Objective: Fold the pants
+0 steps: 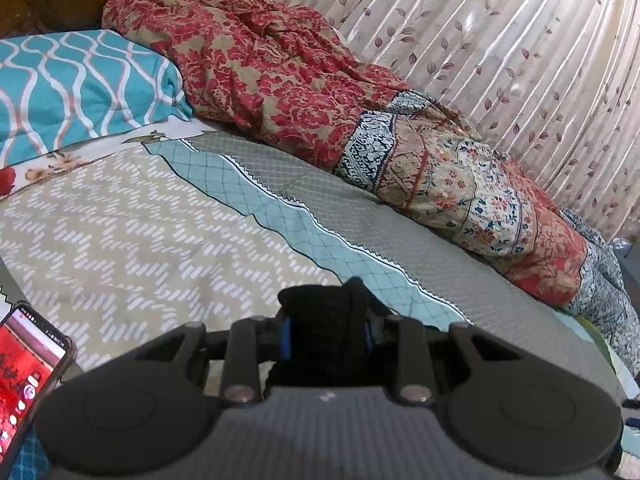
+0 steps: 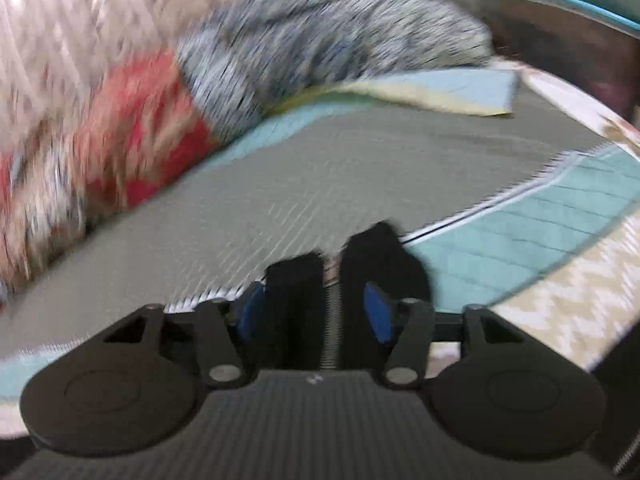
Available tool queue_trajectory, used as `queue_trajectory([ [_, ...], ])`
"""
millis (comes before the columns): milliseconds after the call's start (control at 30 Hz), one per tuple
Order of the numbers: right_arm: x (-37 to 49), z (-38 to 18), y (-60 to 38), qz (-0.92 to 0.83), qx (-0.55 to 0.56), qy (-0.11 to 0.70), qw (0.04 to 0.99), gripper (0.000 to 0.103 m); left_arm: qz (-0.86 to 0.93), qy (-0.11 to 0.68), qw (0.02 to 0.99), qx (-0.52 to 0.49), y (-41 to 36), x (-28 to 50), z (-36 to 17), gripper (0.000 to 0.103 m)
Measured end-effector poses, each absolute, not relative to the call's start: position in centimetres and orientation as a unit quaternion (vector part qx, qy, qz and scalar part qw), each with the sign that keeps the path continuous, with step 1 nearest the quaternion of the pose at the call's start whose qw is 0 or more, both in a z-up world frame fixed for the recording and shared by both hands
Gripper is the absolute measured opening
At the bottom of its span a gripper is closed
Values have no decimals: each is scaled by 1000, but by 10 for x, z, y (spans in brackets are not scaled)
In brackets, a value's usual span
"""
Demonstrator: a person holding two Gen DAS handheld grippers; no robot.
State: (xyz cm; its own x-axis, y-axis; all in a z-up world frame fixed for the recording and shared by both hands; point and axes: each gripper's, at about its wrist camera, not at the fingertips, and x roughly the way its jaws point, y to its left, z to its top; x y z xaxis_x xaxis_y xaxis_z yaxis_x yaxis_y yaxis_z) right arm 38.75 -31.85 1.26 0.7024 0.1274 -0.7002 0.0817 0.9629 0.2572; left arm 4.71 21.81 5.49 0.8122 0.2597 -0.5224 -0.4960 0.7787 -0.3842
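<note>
A: Where do we stand with the fold?

B: Not far along, we judge. We see no flat, squared garment anywhere on the bed [image 1: 400,236]. What we do see of the pants [image 1: 298,298] is one dark bunch pinched at the tips of the left tongs [image 1: 326,300].

A: So the left tongs are holding them?

B: Yes, narrow and clamped on that black cloth. The rest of the garment drops out of sight under the tongs' body, so we cannot say how it hangs or whether one fold is already in.

A: And the right tongs [image 2: 338,252]?

B: Their fingers stand apart with a gap between them, and we see no cloth pressed in it. That view is smeared, and the dark bulk on the right-hand finger might be cloth or only the pad, so we call them open with some caution.

A: How do the pants look?

B: Black, soft and crumpled, with no seam, waistband or leg to make out.

A: What lies around?

B: Ahead of the left tongs there is bare sheet, then a red patterned quilt [image 1: 260,68] beyond. A phone [image 1: 28,372] sits low at their left side.

A: What is left, then?

B: We reckon laying the cloth out, smoothing it and folding it over
</note>
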Motion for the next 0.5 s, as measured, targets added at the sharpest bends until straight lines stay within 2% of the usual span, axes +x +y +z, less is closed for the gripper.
queue_trajectory([
  [33,397,6,-309,15,129,405,905,74,206,229,916,-258,217,48,54,28],
  [67,406,-1,-302,17,121,423,898,75,206,231,916,-256,216,49,54,28],
  [100,414,-9,-295,13,107,437,893,75,206,232,916,-253,214,50,54,28],
  [133,420,-16,-289,2,88,446,891,70,206,234,917,-249,213,51,54,28],
  [167,422,-23,-286,-12,72,450,890,59,205,235,918,-246,213,52,54,28],
  [200,422,-25,-289,-33,64,445,893,27,204,235,919,-242,213,53,55,28],
  [233,420,-22,-297,-46,75,437,895,15,202,234,920,-240,213,53,56,28],
  [300,410,-7,-329,-64,149,408,899,10,201,230,922,-239,213,52,58,28],
  [433,365,43,-407,-118,248,313,909,10,209,214,918,-262,218,45,64,27],
  [500,337,67,-440,-135,294,273,906,6,208,200,915,-281,223,38,68,27],
])
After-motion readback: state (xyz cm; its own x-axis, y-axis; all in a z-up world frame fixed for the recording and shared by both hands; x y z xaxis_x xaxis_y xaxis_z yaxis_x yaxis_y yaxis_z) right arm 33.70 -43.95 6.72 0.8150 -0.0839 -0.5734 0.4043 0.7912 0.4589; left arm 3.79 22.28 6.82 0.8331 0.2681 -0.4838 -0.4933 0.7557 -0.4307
